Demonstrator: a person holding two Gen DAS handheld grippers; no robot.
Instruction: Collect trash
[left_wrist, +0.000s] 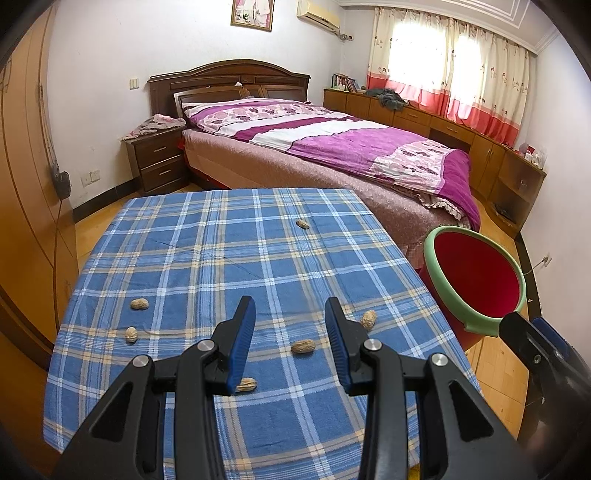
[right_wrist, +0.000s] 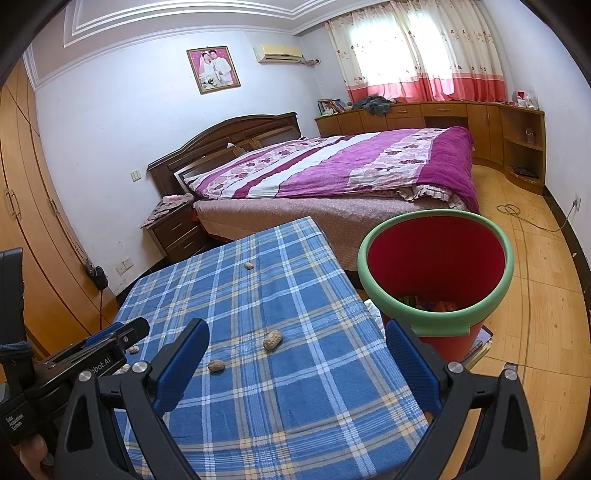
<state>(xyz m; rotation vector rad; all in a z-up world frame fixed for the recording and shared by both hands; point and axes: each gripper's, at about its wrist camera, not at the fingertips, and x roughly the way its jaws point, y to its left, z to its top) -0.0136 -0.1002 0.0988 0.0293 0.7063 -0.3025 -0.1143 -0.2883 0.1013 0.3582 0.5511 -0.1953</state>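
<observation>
Six peanuts strewn over the blue checked table (left_wrist: 229, 258): one (left_wrist: 303, 346) lying in line with the gap of the left claw (left_wrist: 291, 325), so likely first to be taken; another (left_wrist: 368, 319) just right of it, one (left_wrist: 246, 384) half hidden under the left finger, two (left_wrist: 139, 304) (left_wrist: 131, 334) off to the left, one (left_wrist: 303, 224) well apart at the far end. Left claw parted, nothing between the pads, hovering above the cloth. Right claw (right_wrist: 295, 350) spread wide and empty, poised between table edge and bin. Red bin with green rim (right_wrist: 436, 321) parked on the floor just beside the table's right edge, presumably for a short carry from cloth to mouth; some rubbish visible at the bottom. Bed (left_wrist: 332, 147) beyond.
</observation>
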